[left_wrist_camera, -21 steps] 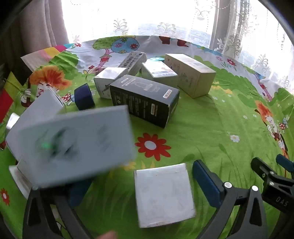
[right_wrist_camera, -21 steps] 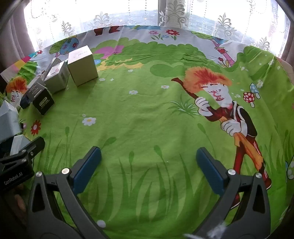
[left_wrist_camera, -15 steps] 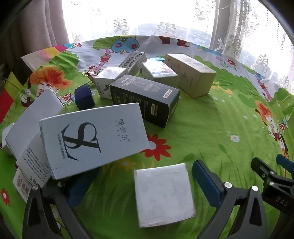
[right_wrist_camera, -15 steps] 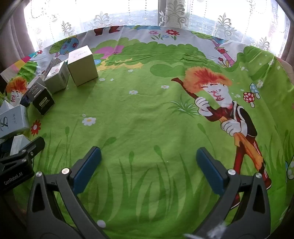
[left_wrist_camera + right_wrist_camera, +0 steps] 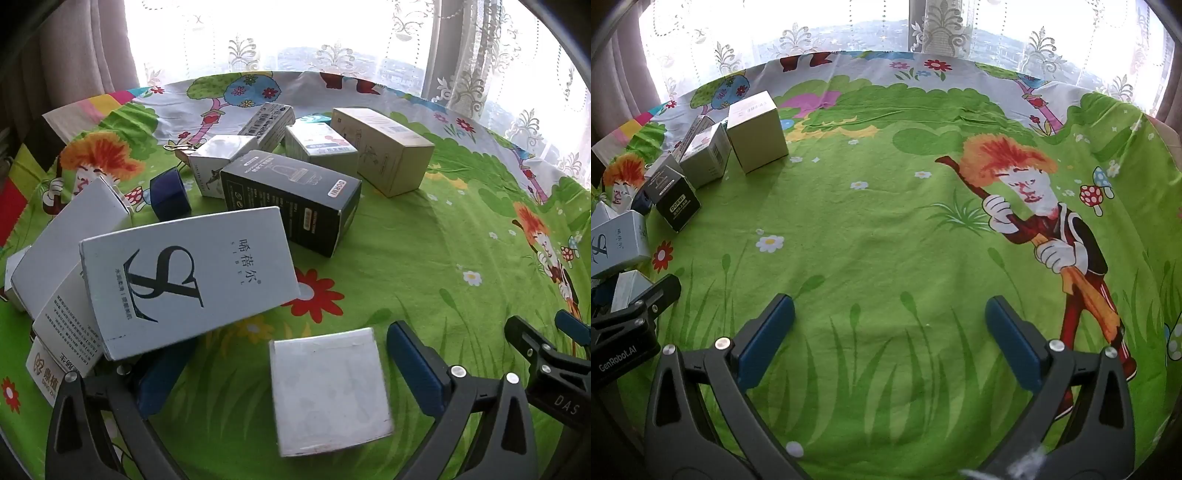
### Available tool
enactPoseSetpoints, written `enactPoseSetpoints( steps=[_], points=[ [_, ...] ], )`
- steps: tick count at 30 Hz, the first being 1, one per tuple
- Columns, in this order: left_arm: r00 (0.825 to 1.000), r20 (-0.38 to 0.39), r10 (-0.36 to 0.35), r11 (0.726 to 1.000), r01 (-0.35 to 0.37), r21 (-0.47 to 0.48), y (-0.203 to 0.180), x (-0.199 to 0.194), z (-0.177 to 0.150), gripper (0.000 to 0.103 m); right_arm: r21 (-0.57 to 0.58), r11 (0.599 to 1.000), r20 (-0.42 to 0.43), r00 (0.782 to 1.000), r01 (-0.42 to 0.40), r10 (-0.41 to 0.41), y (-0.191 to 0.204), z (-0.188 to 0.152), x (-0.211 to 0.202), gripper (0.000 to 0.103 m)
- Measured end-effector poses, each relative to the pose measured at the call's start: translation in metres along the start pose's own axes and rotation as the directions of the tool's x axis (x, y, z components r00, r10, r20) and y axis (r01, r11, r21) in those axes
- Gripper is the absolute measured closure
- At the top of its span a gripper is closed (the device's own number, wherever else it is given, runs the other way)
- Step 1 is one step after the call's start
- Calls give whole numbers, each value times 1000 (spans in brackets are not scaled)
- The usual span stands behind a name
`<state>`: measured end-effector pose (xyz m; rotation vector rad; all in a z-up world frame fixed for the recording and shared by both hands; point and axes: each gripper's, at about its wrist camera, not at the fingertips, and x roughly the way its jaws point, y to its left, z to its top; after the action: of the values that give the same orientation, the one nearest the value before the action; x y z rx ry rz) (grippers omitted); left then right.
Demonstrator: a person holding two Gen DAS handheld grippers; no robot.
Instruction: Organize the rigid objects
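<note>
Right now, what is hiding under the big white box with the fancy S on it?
The big white S-logo box leans on two white printed cartons and covers the left gripper's blue left finger pad. Anything deeper underneath is hidden.

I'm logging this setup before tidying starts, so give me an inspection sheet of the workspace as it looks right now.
Surface: green cartoon-print cloth, right half bare.
Job's things: white logo box tilted on white cartons; black box, tan box, small white box between the left fingers.
Clutter: binder clip, small navy box.
Grippers: left gripper and right gripper open, neither gripping.
Cables: nothing seen.
Surroundings: lace curtains, bright window.
</note>
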<state>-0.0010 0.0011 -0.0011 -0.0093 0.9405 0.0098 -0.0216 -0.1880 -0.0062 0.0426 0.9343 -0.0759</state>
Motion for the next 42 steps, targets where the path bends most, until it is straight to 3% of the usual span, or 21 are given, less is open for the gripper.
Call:
enactPoseSetpoints(
  steps=[26,30,33,35,36,39,42],
  points=[
    [1000,3,4,1000,-4,-3,0,1,1,0,1,1000,2,1000,1,-1,1,0,0,0],
    [999,-36,-11,1000,11,6,1,-6,-5,0,6,1000,2,1000,11,-11,1,-1,-2,0],
    [997,-37,-69,994,66,-88,25,-34,-31,0,9,1000,0,1000,4,-4,-3,2,-1,0],
    [989,47,-141,972,148,-181,57,-65,-58,0,-4,1000,-1,1000,2,-2,1,0,-2,0],
    [986,85,-140,966,155,-208,71,-76,-67,0,-7,1000,-2,1000,-3,3,2,-1,-3,0],
    [988,152,-35,957,77,-280,116,-96,-79,0,-29,999,-3,1000,-20,20,8,-7,-9,0],
    [993,109,48,937,-7,-348,153,-90,-76,0,-83,988,-7,991,-134,134,26,-19,-25,0]
  ],
)
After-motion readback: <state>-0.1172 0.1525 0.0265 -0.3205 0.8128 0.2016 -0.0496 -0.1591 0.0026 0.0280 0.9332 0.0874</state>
